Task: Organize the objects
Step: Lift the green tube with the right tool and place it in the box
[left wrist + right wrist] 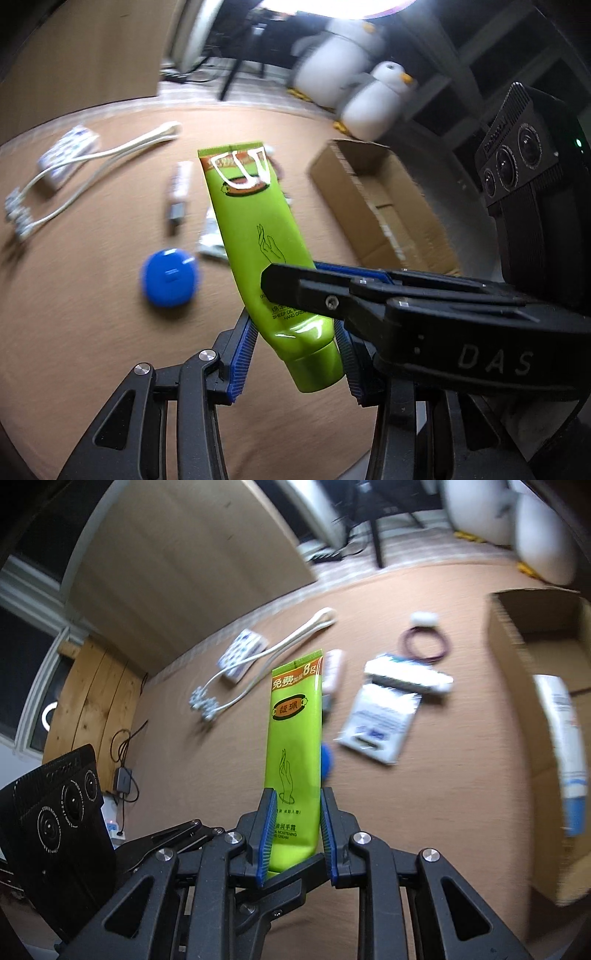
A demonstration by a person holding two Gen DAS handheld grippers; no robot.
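Both tongs are gripping one green hand-cream tube (293,738), held in the air above the table (92,332). The right gripper (295,834) is pinching the tube's flat faces, jaws drawn narrow, low on the body above the cap. The left gripper (295,354), jaws roughly half open, is bracketing the thick shoulder and cap end; its blue pads (242,354) are lying against the sides. The tube is probably light, glossy and soft-walled; the stiffer shoulder looks the safer hold, since squeezing mid-body could dent it. Beyond, a blue round case (169,277), a white cable (258,657) and a foil pouch (380,720) are lying on the table, with a cardboard box (532,709) standing open rightward.
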